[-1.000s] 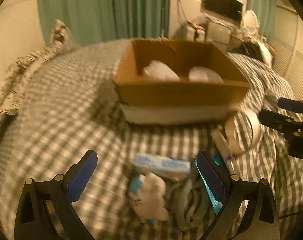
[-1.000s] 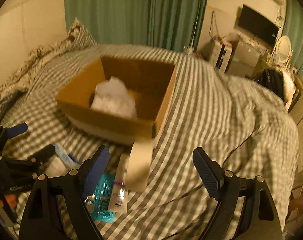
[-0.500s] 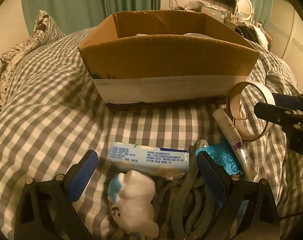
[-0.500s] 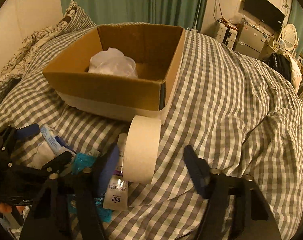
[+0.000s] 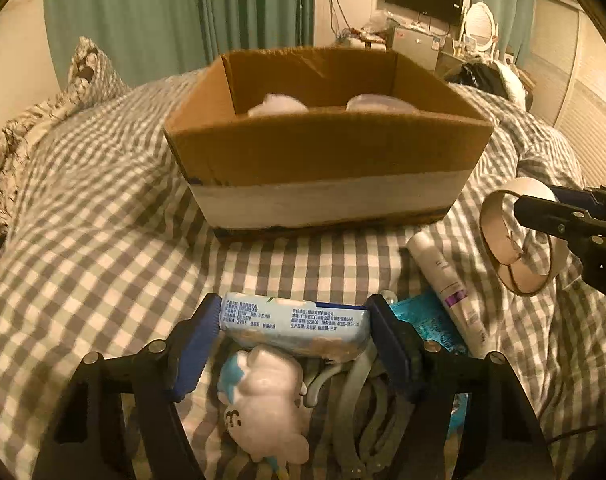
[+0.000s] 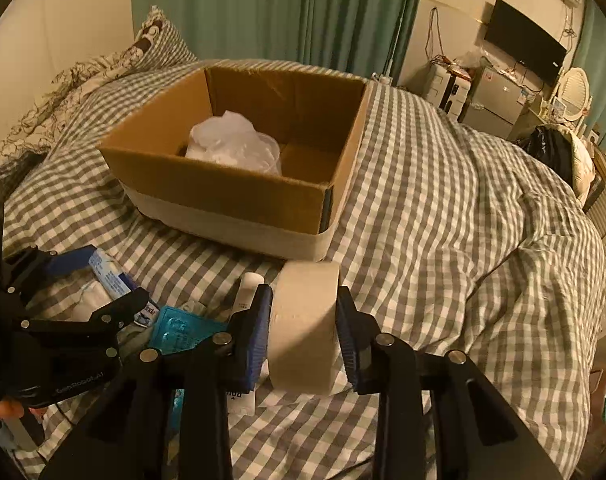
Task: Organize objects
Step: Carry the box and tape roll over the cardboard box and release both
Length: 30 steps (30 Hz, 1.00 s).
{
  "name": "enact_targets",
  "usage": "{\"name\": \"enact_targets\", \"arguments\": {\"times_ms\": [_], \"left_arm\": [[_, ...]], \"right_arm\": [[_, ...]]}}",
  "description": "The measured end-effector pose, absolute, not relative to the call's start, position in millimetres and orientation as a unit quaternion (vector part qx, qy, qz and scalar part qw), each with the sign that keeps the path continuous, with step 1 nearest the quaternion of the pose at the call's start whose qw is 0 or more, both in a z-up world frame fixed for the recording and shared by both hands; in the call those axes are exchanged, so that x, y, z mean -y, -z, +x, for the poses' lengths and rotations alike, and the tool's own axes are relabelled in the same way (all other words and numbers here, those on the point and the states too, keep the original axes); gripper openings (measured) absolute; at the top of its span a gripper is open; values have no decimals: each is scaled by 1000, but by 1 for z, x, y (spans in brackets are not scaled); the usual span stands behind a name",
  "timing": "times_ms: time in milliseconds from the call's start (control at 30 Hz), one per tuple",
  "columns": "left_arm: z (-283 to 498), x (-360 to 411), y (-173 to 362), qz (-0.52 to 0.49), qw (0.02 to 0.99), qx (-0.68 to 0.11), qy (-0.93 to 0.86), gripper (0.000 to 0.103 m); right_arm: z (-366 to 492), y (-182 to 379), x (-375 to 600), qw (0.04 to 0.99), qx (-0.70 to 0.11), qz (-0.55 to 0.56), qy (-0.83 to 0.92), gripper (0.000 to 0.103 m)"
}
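Note:
A brown cardboard box (image 5: 327, 152) stands on the checked bed and holds white plastic bags (image 6: 235, 144). My left gripper (image 5: 293, 320) is shut on a light blue tissue pack (image 5: 295, 322), its pads on both ends. My right gripper (image 6: 303, 324) is shut on a wide roll of beige tape (image 6: 305, 324), which stands on edge; it also shows in the left wrist view (image 5: 517, 236). A white plush toy (image 5: 267, 392), grey straps (image 5: 363, 404), a teal packet (image 5: 427, 316) and a white tube (image 5: 447, 280) lie near the left gripper.
The checked duvet (image 6: 463, 208) covers the bed. A patterned pillow (image 5: 91, 76) lies at the far left. Green curtains (image 6: 283, 12), a TV (image 6: 523, 52) and cluttered furniture (image 6: 483, 96) stand beyond the bed.
Both grippers have closed: the left onto the tissue pack, the right onto the tape roll. Both moved forward and down toward their objects.

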<state>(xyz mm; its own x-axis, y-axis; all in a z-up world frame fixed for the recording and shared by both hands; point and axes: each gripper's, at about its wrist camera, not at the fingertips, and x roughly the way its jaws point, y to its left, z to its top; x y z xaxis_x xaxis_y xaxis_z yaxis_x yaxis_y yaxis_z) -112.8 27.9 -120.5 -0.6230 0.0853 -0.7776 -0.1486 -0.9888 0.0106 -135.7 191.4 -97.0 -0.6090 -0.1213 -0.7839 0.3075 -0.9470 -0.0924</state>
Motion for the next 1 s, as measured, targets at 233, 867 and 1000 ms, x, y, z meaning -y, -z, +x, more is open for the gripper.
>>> {"name": "enact_targets", "arguments": {"times_ms": [233, 867, 1000], "left_arm": [[-107, -22, 81, -402, 60, -26, -913, 75], [-173, -7, -60, -264, 61, -4, -963, 75], [-200, -6, -68, -256, 65, 2, -965, 75]], "right_arm": [[-118, 67, -192, 125, -109, 397, 903, 30], [-146, -63, -147, 159, -148, 271, 938, 30], [-173, -77, -140, 156, -147, 260, 941, 30]]}}
